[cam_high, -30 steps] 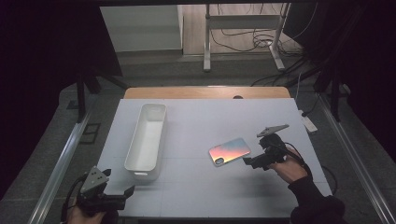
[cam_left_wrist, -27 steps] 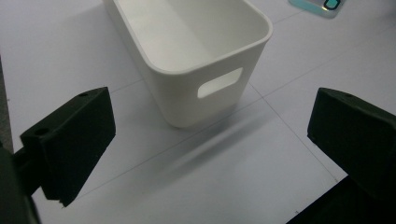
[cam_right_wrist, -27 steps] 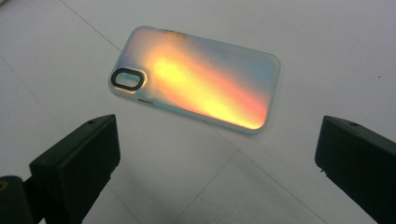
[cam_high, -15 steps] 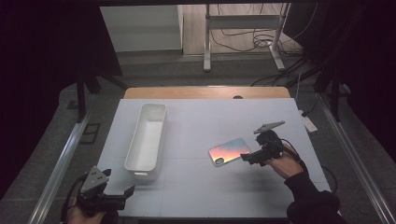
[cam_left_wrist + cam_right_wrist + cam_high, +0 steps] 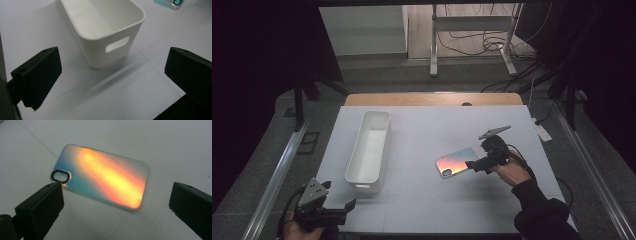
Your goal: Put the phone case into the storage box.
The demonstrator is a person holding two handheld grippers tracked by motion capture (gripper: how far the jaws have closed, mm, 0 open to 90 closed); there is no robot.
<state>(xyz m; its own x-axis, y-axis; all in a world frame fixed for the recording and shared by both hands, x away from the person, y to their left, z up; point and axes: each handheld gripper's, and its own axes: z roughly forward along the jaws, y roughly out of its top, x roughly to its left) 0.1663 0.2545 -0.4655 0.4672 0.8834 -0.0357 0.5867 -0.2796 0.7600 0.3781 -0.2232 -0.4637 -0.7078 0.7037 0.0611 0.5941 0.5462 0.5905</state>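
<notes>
An iridescent phone case [image 5: 455, 162] [image 5: 102, 177], orange and blue with a black camera cut-out, lies flat on the white table [image 5: 432, 130]. My right gripper [image 5: 473, 164] [image 5: 115, 202] hovers just right of it, open, its jaws spread on either side of the case's near end without touching it. A long white bin [image 5: 369, 150] [image 5: 100, 27] stands empty left of centre. At the table's front left corner my left gripper [image 5: 346, 206] [image 5: 110, 82] is open and points at the bin's near end with its handle slot. A corner of the case [image 5: 168, 3] shows beyond the bin.
The table's wooden far edge [image 5: 432, 98] borders a dark floor with cables and a metal stand [image 5: 472, 45]. Metal rails [image 5: 277, 170] run along both sides of the table. A white power strip [image 5: 542, 131] lies off the right edge.
My right gripper has moved left and forward toward the phone case, its jaws now flanking the case's near end. The left gripper has stayed put.
</notes>
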